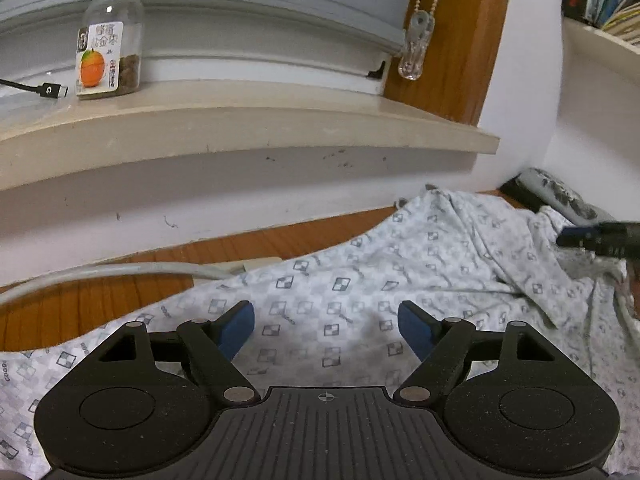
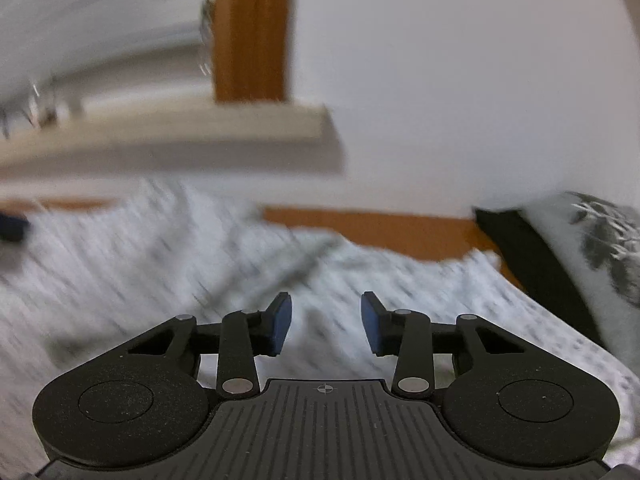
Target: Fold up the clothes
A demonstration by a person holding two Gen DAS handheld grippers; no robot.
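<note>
Patterned garment [image 1: 360,272] lies beneath both empty, parted claws; sill jar [image 1: 110,36] holds brown bits.

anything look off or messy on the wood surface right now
The patterned garment lies rumpled rather than flat: its far right end is bunched into folds near the wall corner. A pale cable runs across the wood and disappears under the garment's edge, which could catch during folding. Nothing appears spilled or damaged.
</note>
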